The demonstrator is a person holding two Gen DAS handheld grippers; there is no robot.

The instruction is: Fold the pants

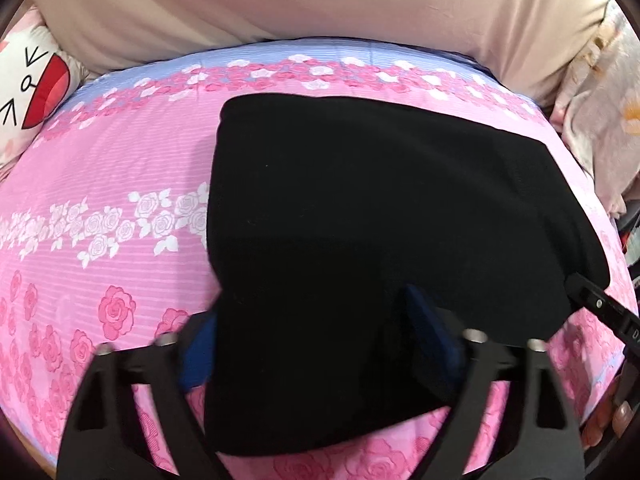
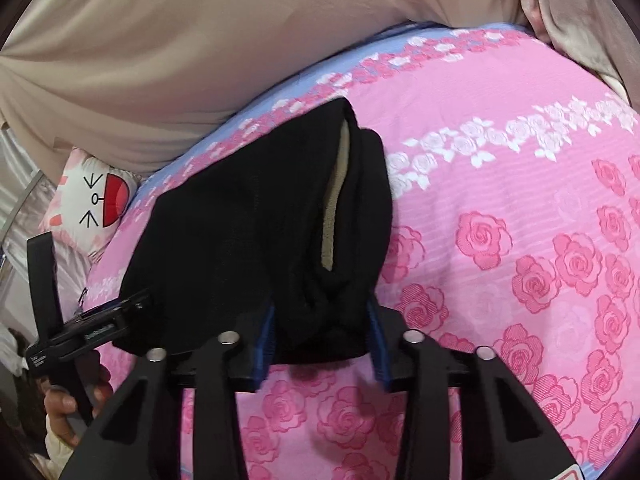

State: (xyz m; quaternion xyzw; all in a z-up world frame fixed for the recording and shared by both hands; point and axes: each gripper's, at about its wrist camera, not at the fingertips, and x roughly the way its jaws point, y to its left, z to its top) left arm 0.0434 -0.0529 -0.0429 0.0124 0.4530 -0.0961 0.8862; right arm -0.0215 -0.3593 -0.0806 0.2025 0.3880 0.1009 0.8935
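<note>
The black pants (image 1: 380, 216) lie folded into a thick bundle on the pink rose-printed bedsheet (image 1: 100, 184), with a strip of beige lining (image 2: 340, 196) showing in one fold. The left gripper (image 1: 316, 344) pinches the near edge of the pants between its blue pads, and the right gripper (image 2: 322, 340) pinches another bunched edge. Behind stands a smooth beige cushion (image 1: 320, 4), and a cartoon-face pillow (image 1: 28, 92) lies at the side.

A bedroom in a home
A bed spread with a pink rose-print sheet (image 1: 120, 208), a cartoon-face pillow (image 1: 28, 92) at its far left, and beige fabric (image 1: 320, 4) along the far side, perhaps a curtain
</note>
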